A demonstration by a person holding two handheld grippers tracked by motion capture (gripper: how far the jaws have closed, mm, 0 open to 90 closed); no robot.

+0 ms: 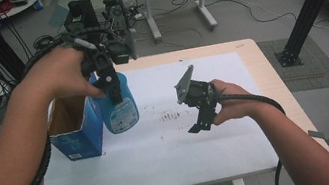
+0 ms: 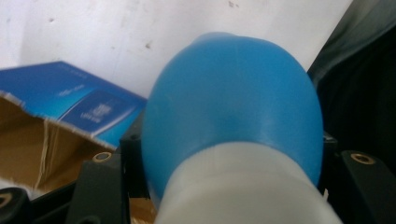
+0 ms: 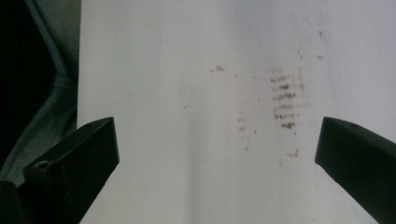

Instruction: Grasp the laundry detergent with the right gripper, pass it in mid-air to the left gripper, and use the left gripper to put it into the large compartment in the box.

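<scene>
On the white mat [image 1: 171,147], left side: left gripper [image 1: 109,84] clamps the neck of the blue spray bottle [image 1: 119,107], upright, its base at the mat, just beside the torn-open blue carton [image 1: 78,132]. Bottle label and carton print too small to read. Right gripper [image 1: 202,116] hangs mid-mat, jaws wide apart, nothing held, above brown smudges [image 1: 171,116]. Mat's right half and near edge have free room.
</scene>
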